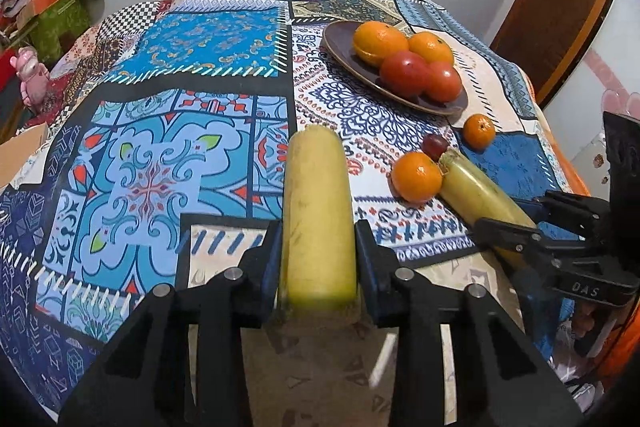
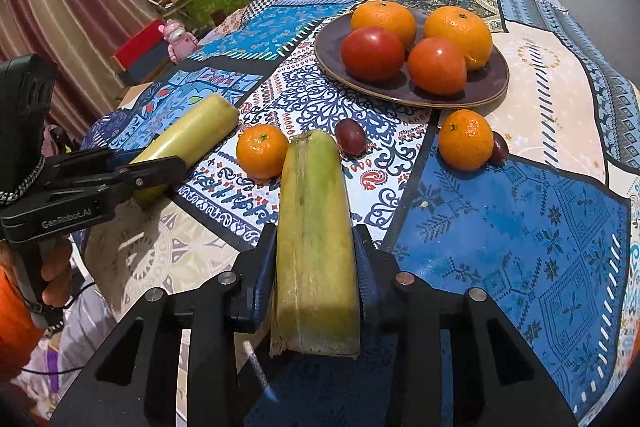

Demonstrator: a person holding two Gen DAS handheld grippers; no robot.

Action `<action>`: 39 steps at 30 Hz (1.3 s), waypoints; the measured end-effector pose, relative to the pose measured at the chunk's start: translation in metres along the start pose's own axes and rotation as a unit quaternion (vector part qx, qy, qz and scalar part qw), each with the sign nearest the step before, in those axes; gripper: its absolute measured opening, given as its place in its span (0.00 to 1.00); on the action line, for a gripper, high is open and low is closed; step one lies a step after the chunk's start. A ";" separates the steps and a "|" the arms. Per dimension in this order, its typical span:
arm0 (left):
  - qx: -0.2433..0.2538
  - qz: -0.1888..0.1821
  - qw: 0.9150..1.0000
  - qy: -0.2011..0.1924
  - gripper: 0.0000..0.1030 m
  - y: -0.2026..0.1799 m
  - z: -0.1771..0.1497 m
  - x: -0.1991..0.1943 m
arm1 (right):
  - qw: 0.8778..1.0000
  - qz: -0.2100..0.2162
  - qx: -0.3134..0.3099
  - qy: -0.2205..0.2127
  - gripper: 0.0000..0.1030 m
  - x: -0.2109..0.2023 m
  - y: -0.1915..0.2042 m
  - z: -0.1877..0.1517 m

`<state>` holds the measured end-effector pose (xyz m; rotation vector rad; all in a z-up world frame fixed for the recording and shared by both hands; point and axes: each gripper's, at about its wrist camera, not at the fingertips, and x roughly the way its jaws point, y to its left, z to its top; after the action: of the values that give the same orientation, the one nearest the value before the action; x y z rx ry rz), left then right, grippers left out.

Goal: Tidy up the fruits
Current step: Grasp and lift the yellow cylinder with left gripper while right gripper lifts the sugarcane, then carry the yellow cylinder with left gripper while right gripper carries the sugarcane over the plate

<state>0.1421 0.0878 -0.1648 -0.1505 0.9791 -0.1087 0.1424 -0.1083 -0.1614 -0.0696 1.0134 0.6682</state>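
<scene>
— What's each hand got hold of?

— The left tongs (image 1: 318, 259) are clamped on a smooth yellow-green stalk piece (image 1: 316, 219), pads pressed to both its sides, its far end sticking out over the patterned cloth (image 1: 160, 167) on the worktop. The right tongs (image 2: 316, 263) are clamped on a second, rougher stalk piece (image 2: 314, 239) with a ragged cut end nearest the camera.

— And the rest of the fruit?

— A dark plate (image 2: 486, 89) sits farther back on the worktop, with two oranges (image 2: 383, 19) behind and two tomatoes (image 2: 373, 53) in front, all touching. Loose on the cloth: one small orange (image 2: 262, 155) just left of the right-hand stalk's tip, a dark grape (image 2: 350, 135) just beyond that tip, and another small orange (image 2: 465, 139) near the plate's rim with a second grape (image 2: 500, 147) tucked against it.

— Anyone visible?

— Just fingers (image 2: 56, 273) and an orange sleeve (image 2: 16, 323) gripping the left handle.
</scene>
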 end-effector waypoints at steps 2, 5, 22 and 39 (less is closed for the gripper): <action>-0.004 -0.002 1.000 0.001 0.34 0.001 0.004 0.005 | 1.000 -0.004 -0.004 0.002 0.35 0.005 0.000 0.001; -0.010 -0.004 1.000 -0.002 0.34 0.003 0.009 0.012 | 1.000 -0.005 -0.006 -0.007 0.35 0.008 0.001 0.002; 0.004 0.013 0.999 -0.039 0.35 -0.008 0.021 0.008 | 0.998 0.012 0.000 -0.057 0.33 -0.012 -0.002 0.007; 0.011 -0.003 0.997 -0.078 0.35 -0.027 0.059 -0.007 | 0.993 -0.020 0.016 -0.113 0.33 -0.046 -0.019 0.020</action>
<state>0.1871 0.0670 -0.1222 -0.1390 0.8223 -0.1120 0.1524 -0.1388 -0.1183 0.0134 0.8028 0.6092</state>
